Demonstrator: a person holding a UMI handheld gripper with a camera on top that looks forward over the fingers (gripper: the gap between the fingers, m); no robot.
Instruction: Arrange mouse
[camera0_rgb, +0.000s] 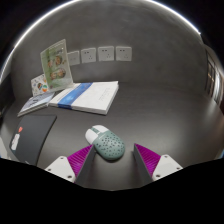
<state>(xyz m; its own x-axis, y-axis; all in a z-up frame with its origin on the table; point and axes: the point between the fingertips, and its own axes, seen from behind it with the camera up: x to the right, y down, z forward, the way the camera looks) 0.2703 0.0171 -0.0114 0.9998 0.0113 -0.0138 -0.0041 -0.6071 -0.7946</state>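
Between your tongs, mouse sitting on the surface

Your tongs are wide open, holding nothing; the mouse rests between the fingertips with a gap at each side. Beyond it lies a white book with a blue spine, with a dark pad off to the left
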